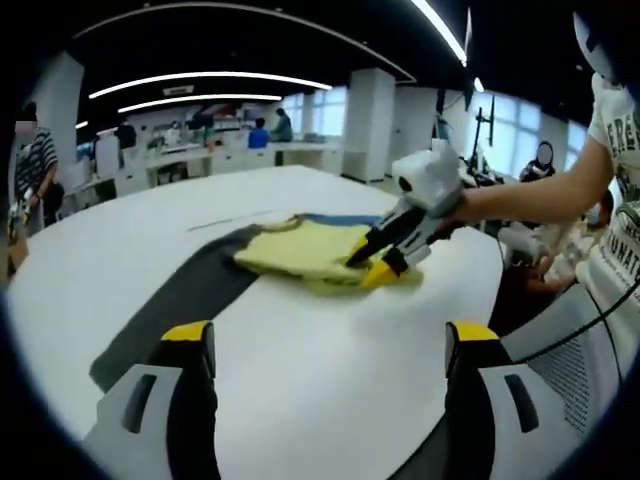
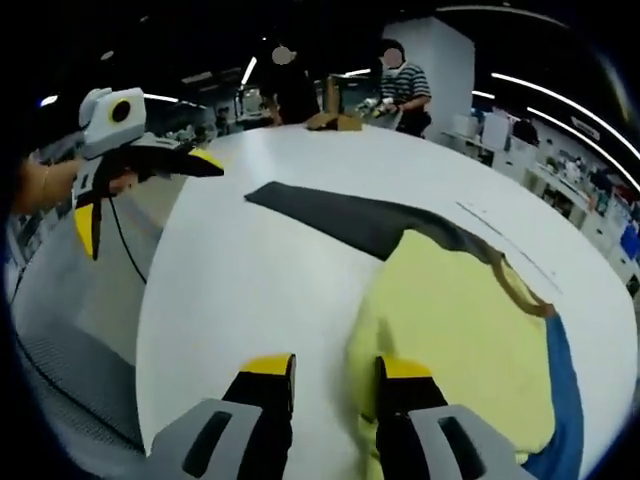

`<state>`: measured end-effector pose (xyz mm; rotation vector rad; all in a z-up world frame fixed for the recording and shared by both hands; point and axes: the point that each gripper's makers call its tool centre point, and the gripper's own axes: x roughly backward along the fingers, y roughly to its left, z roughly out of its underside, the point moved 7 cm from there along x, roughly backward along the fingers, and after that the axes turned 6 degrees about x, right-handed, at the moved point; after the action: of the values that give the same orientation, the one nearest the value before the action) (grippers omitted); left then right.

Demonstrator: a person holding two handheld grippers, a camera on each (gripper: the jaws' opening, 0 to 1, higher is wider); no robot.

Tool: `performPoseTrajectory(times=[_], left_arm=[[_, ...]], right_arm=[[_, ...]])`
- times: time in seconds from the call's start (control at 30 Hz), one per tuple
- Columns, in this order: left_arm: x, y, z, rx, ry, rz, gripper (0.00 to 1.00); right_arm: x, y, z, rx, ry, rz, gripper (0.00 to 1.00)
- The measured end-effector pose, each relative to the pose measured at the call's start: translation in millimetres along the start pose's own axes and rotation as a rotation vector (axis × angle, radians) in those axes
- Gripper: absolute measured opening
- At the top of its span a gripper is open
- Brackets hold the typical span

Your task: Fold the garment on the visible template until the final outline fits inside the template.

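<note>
Garment (image 1: 320, 255): yellow, folded compact on dark template (image 1: 180, 300)
Left gripper (image 1: 330, 350): wide apart, empty
Right gripper (image 2: 335, 375): narrowly parted at hem, grip unclear
Remaining: final tidy-up

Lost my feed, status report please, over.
Left tool open, off the cloth. Right tool at the yellow garment's edge, grip unclear. Garment folded partly, dark template beneath. Nothing in the way.

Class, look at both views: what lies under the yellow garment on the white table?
A dark grey sheet runs out from beneath the yellow garment, and a blue strip shows along one edge. How far either extends under the garment is hidden. All rest on the white table.
</note>
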<state>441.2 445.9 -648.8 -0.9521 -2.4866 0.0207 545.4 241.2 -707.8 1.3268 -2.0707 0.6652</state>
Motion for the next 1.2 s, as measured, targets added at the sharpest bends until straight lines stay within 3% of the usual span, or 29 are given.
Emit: performPoseTrajectory(times=[0.1, 0.57, 0.93, 1.2], left_arm=[[1, -0.9, 0.8, 0.001, 0.005, -0.005, 0.93], [10, 4.6, 8.5, 0.011, 0.028, -0.041, 0.95], [12, 9.7, 13.8, 0.023, 0.039, -0.041, 0.95], [10, 8.3, 14.3, 0.023, 0.045, -0.031, 0.94]], right_arm=[[-8, -5, 4.6, 0.057, 0.068, 0.056, 0.21], [-26, -16, 13.8, 0.075, 0.134, 0.066, 0.11], [-15, -22, 9.0, 0.023, 0.117, 0.042, 0.01], [14, -31, -9.8, -0.032, 0.030, 0.016, 0.01]])
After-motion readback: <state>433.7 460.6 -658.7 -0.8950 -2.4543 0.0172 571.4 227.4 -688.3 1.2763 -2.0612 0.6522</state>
